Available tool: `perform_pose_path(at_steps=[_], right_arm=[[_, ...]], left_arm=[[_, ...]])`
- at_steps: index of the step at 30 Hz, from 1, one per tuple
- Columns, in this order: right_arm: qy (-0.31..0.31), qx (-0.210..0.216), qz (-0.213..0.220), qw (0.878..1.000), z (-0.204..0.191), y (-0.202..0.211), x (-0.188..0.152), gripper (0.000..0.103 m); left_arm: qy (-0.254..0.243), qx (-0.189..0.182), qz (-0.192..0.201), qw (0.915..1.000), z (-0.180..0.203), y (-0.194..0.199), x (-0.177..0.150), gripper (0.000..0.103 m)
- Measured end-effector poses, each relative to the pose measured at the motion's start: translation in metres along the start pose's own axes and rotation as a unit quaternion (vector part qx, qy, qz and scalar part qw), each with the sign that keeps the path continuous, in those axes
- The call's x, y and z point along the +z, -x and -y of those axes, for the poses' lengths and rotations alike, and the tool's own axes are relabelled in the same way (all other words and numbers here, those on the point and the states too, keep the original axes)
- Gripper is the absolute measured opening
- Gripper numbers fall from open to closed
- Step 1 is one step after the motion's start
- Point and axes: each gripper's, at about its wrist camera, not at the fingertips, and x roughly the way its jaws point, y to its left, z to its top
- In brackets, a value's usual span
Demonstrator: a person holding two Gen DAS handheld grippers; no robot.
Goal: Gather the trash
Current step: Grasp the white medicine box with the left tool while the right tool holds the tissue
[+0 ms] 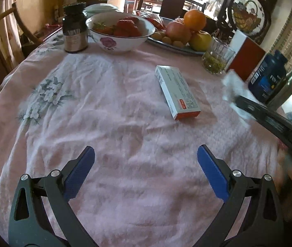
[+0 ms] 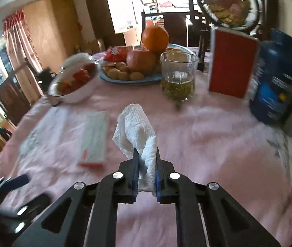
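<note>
A crumpled white paper towel (image 2: 137, 129) sticks up from between the blue pads of my right gripper (image 2: 147, 154), which is shut on its lower end above the pink tablecloth. In the left wrist view the same paper towel (image 1: 233, 86) shows blurred at the right, at the tip of the right gripper's dark arm. A white and orange medicine box (image 1: 176, 91) lies flat mid-table; it also shows as the medicine box (image 2: 95, 139) left of the towel. My left gripper (image 1: 146, 157) hovers open over bare cloth, nearer than the box, with nothing between its fingers.
A flowered bowl of strawberries (image 1: 120, 32), a dark supplement bottle (image 1: 75, 27), a fruit plate (image 1: 174, 45) with an orange and apples, a glass of tea (image 2: 178, 78), a red box (image 2: 231, 61), a blue bottle (image 2: 275, 78) and a steel flask (image 1: 288, 86) ring the table's far side.
</note>
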Motion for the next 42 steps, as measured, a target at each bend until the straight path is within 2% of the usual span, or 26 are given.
perform_pose_path(at_steps=[4, 9, 11, 13, 15, 17, 20, 22, 25, 30, 33, 36, 39, 42], right_arm=[[-0.04, 0.017, 0.004, 0.999, 0.003, 0.035, -0.034, 0.014], [-0.052, -0.014, 0.035, 0.998, 0.019, 0.051, -0.057, 0.015], [-0.081, 0.012, 0.028, 0.996, 0.034, 0.047, -0.061, 0.015], [-0.077, 0.009, 0.033, 0.996, 0.039, 0.045, -0.063, 0.015], [-0.087, 0.029, 0.032, 0.995, 0.046, 0.046, -0.064, 0.015], [-0.101, 0.055, 0.03, 0.993, 0.051, 0.049, -0.064, 0.015], [-0.097, 0.065, 0.04, 0.992, 0.05, 0.056, -0.061, 0.015], [-0.1, 0.072, 0.042, 0.991, 0.051, 0.057, -0.061, 0.015], [-0.108, 0.076, 0.034, 0.991, 0.054, 0.052, -0.061, 0.015], [-0.123, 0.086, 0.025, 0.988, 0.057, 0.047, -0.061, 0.016], [-0.123, 0.09, 0.026, 0.988, 0.056, 0.047, -0.06, 0.016], [-0.123, 0.094, 0.026, 0.988, 0.055, 0.047, -0.061, 0.016], [-0.12, 0.096, 0.027, 0.988, 0.053, 0.048, -0.062, 0.017], [-0.117, 0.094, 0.026, 0.988, 0.051, 0.049, -0.062, 0.018]], left_arm=[[-0.014, 0.001, 0.001, 0.9999, 0.007, -0.002, -0.003, 0.096], [-0.035, -0.003, 0.007, 0.9994, 0.016, -0.007, -0.007, 0.096], [-0.039, -0.007, -0.003, 0.9992, 0.02, -0.012, -0.008, 0.096], [-0.025, 0.001, -0.015, 0.9996, 0.021, -0.015, -0.008, 0.096], [-0.013, 0.021, -0.017, 0.9995, 0.024, -0.015, -0.005, 0.096], [-0.02, 0.036, -0.02, 0.9989, 0.032, -0.019, 0.003, 0.096], [-0.039, 0.045, -0.038, 0.9975, 0.05, -0.034, 0.02, 0.096], [-0.034, 0.05, -0.045, 0.9971, 0.06, -0.045, 0.035, 0.096], [-0.027, 0.065, -0.035, 0.9969, 0.068, -0.056, 0.054, 0.096], [-0.013, 0.083, -0.048, 0.9953, 0.068, -0.085, 0.079, 0.096], [-0.006, 0.083, -0.063, 0.9945, 0.063, -0.099, 0.082, 0.096], [-0.006, 0.09, -0.074, 0.9932, 0.06, -0.11, 0.083, 0.09], [-0.027, 0.097, -0.063, 0.9929, 0.063, -0.112, 0.082, 0.085], [-0.034, 0.1, -0.054, 0.993, 0.065, -0.11, 0.081, 0.072]])
